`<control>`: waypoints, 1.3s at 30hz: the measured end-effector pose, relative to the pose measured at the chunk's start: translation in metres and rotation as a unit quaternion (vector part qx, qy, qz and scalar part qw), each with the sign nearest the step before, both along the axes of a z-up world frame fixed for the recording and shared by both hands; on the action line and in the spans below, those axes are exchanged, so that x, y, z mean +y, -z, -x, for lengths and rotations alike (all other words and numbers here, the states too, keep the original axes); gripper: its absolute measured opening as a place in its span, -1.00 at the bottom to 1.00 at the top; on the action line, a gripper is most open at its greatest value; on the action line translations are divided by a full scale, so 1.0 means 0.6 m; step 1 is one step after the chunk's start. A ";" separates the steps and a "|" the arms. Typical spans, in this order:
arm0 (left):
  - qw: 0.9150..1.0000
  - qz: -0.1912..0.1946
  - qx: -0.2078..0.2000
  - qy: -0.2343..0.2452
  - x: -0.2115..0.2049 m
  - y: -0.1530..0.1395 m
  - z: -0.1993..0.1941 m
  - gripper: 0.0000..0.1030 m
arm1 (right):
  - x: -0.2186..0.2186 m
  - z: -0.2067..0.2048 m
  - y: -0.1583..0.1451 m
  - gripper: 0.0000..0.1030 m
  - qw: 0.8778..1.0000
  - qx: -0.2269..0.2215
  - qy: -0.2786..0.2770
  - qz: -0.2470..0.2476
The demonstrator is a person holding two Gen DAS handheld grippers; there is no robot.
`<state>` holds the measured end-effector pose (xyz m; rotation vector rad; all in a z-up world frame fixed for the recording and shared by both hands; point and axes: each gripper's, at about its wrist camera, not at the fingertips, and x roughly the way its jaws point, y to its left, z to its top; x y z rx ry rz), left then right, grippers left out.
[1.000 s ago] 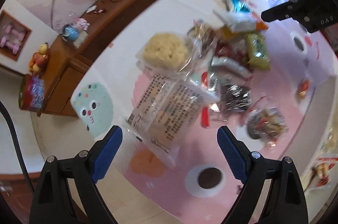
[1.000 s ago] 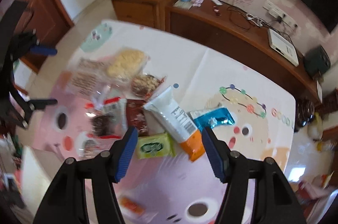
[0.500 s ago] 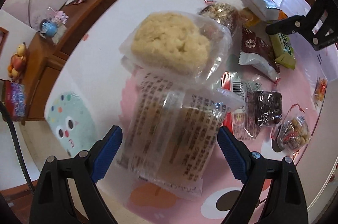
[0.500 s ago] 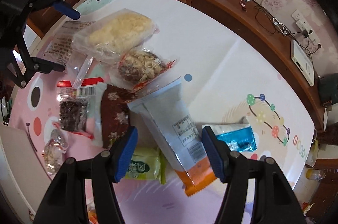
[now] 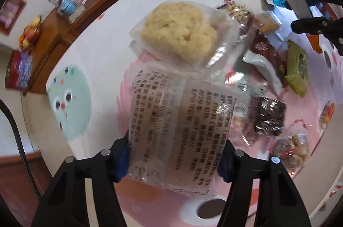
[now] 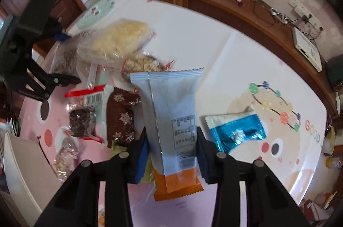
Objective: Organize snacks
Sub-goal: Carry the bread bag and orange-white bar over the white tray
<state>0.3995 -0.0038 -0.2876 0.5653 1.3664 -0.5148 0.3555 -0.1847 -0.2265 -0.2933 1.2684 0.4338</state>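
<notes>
While left gripper (image 5: 174, 159) pinches clear packet (image 5: 178, 126), right gripper (image 6: 172, 155) clamps white-orange pouch (image 6: 171, 119).

The left gripper (image 5: 174, 159) points forward and down, its blue-padded fingers (image 5: 122, 157) pressed against a clear printed packet (image 5: 173, 119). The right gripper (image 6: 172, 157) has its fingers clamped on both edges of a white-and-orange pouch (image 6: 171, 119).

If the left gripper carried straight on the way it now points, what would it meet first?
The left gripper already pinches the clear printed packet. Straight ahead, that packet would probably push into the pale crumbly cake bag lying just beyond it, though depth is hard to judge.
</notes>
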 end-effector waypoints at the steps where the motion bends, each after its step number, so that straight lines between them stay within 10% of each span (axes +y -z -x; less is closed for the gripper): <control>1: 1.000 0.000 -0.002 -0.007 0.002 -0.004 0.005 0.18 | -0.001 0.005 -0.010 -0.23 1.000 -0.006 0.004 -0.003; 25: 0.971 0.061 -0.150 -0.176 0.043 -0.347 0.306 0.17 | -0.006 0.243 -0.296 -0.23 0.989 -0.135 0.055 -0.031; 39: 0.955 0.115 -0.148 -0.229 -0.007 -0.389 0.546 0.18 | 0.007 0.440 -0.355 -0.23 0.986 -0.127 0.089 -0.066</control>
